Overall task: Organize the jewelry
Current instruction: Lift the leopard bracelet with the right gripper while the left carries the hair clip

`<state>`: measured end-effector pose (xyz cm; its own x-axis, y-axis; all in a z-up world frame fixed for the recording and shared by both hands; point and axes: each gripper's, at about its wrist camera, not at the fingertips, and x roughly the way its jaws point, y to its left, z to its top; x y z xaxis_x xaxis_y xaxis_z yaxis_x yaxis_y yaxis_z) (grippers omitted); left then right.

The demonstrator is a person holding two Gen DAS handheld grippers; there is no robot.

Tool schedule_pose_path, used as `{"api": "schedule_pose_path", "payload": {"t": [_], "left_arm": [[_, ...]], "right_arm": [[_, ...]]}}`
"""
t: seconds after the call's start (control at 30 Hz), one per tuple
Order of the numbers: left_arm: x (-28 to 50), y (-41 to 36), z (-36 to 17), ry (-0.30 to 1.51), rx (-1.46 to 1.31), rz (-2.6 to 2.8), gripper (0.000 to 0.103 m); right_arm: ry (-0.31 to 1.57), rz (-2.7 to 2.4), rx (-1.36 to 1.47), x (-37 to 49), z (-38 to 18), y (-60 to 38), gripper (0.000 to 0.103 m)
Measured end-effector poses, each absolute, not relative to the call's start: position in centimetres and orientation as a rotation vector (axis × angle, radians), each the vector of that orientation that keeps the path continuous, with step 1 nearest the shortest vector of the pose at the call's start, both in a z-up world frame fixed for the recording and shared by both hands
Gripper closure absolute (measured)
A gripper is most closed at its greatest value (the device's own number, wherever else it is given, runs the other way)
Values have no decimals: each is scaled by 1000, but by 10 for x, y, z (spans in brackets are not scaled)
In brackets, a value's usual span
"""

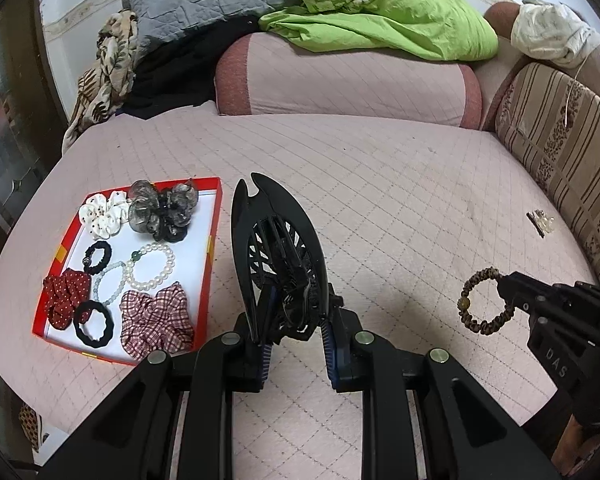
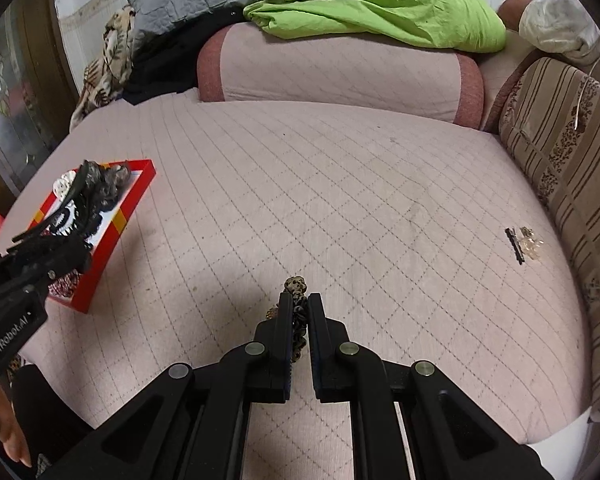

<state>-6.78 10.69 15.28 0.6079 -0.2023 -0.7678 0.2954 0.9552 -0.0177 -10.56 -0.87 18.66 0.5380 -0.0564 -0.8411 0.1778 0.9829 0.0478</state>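
The left gripper (image 1: pixel 296 280) is closed on a large black plastic hair claw clip (image 1: pixel 278 248), a pointed, leaf-shaped piece with open ribs, held above the bed near the right edge of the red box (image 1: pixel 210 248). The right gripper (image 2: pixel 299 312) is shut narrow on a leopard-print hair tie (image 1: pixel 486 302), a thin spiral ring with one gold bead, hanging over the pink quilted mattress (image 1: pixel 380 180).

The task looks well advanced. The shallow box with white bottom, near the left edge of the bed, already holds a pearl bracelet (image 1: pixel 150 266), black hair ties, and soft fabric scrunchies in white, grey, red dotted and plaid. Both held pieces are not yet inside. One small hair clip with clear stones (image 2: pixel 524 242) lies near the right edge, next to the striped cushion (image 1: pixel 560 140).
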Motion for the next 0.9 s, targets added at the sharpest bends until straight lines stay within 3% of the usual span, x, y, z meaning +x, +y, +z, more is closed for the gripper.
{"api": "schedule_pose_path", "payload": {"t": [0.9], "left_arm": [[-70,170,165,830,48,-216,82]], "right_arm": [[1000,-161,-35,-97,211,51,95]]}}
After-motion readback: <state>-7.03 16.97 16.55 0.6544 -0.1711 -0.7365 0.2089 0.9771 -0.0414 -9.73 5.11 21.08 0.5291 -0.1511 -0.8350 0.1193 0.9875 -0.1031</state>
